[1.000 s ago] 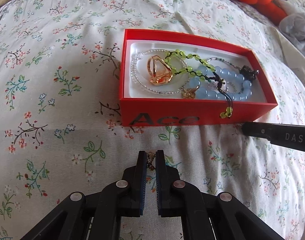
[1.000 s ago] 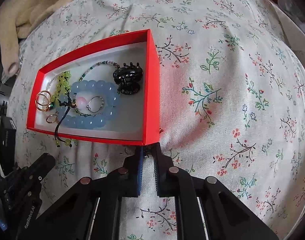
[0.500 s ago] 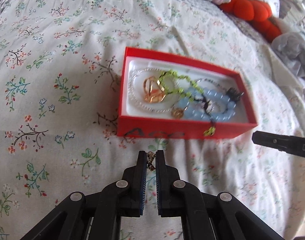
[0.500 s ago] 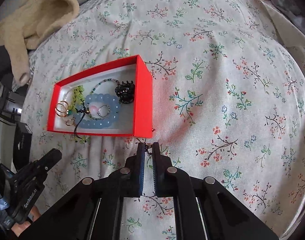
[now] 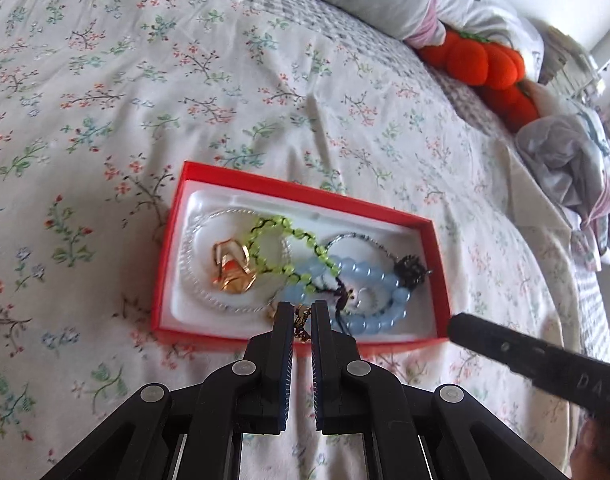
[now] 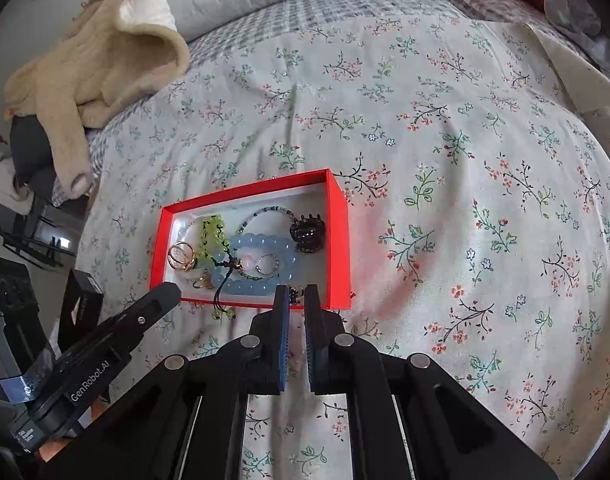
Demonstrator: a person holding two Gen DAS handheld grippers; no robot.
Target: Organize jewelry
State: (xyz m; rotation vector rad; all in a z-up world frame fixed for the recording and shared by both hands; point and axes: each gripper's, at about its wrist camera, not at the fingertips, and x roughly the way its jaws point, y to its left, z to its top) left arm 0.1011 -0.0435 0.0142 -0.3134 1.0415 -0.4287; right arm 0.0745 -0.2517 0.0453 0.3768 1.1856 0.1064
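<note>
- One red box (image 5: 233,334) sits on the floral bedspread (image 5: 145,80), and I see its white lining crowded with jewelry.
- Inside lie a blue bead bracelet (image 6: 261,244), a green bead strand (image 5: 283,250), gold rings (image 6: 181,256), a clear beaded loop (image 5: 193,248) and a black hair claw (image 6: 307,232) at the right end.
- My left gripper (image 5: 301,316) is clenched on a small gold trinket (image 5: 302,322) over the box's near wall.
- My right gripper (image 6: 293,296) pinches a small dark piece (image 6: 293,295) there too.
</note>
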